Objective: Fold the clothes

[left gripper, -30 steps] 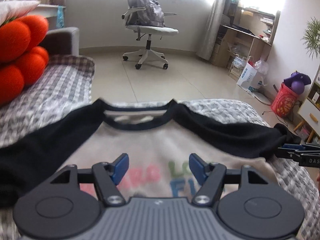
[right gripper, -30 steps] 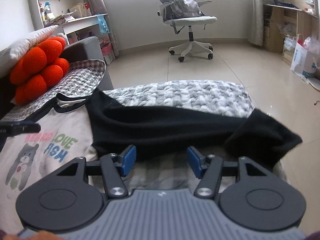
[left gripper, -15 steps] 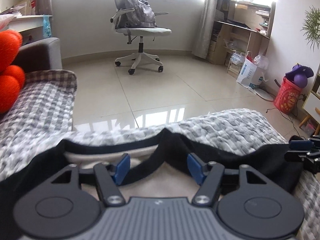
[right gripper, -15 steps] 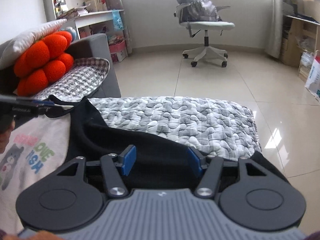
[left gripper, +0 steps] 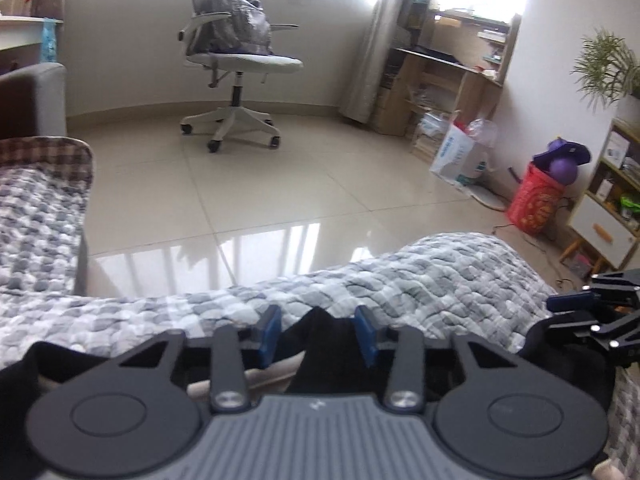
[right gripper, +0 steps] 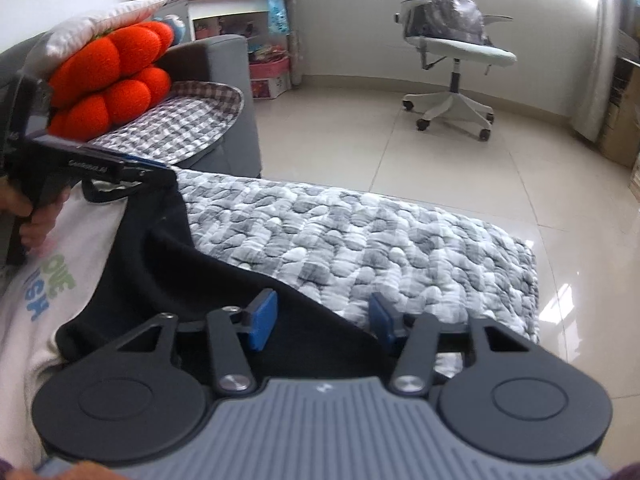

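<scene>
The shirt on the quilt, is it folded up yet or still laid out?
Laid out: the shirt lies flat on the quilt, black sleeve stretched sideways, printed front showing.

L tongs (left gripper: 316, 334): pads apart, low | R tongs (right gripper: 322, 320): pads apart, low

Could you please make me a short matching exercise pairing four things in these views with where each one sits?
Things:
1. backpack
2. orange cushion
3. red basket
4. black sleeve

Places:
A. on the floor beside the white cabinet
B. between the open right claw's blue pads
C. on the office chair's seat
D. under a white pillow on the sofa

Pairs: 1-C, 2-D, 3-A, 4-B
</scene>
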A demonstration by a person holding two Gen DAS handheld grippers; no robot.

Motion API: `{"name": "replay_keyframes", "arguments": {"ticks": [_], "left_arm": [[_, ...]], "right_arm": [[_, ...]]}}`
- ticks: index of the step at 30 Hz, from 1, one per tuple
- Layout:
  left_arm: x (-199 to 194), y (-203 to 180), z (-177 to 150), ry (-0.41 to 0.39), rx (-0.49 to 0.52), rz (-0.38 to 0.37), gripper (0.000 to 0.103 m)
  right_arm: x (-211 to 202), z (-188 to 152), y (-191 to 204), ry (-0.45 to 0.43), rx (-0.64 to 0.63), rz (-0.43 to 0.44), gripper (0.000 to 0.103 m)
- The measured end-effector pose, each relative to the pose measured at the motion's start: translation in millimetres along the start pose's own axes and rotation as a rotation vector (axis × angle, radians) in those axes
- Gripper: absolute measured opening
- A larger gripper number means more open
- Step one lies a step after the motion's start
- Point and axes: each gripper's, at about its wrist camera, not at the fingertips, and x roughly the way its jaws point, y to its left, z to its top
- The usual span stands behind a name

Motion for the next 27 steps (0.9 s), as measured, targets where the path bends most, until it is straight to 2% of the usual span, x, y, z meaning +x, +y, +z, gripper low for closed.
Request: {"name": "replay_keyframes", "arguments": {"ticks": [1,3,7,16,18,23,27], "left_arm": [[0,1,0,0.000,-0.001,-0.005,0.030],[0,1,-2,-0.009,-0.002,-0.007,0.023],[-6,-3,-8,-0.049,0.004,-0.002,0.014],[-23,-9,-8,-0.194,-0.049,0.041,0.012],[-19,-10,-6,-0.192,-0.050,0.056,0.012],[1,-5,-7,-0.133,-0.064,0.091,0.012],[7,-4,-6,-0.095,-0.064,0.108,0.013]], "right_arm": [[-1,0,1,0.002,-0.007,0.007,0.038],[-1,0,5,0.003,-0.016,0.018,0.023],[-5,-2,16,-0.017,-0.040,-0.035,0.004],[-14,-3,26,-0.133,-0.072,-0.221,0.002],[-9,1,26,-0.139,-0.082,-0.247,0.002],[21,3,19,-0.073,-0.086,-0.262,0.002],[30,1,12,-0.069,-0.058,-0.266,0.001]]}}
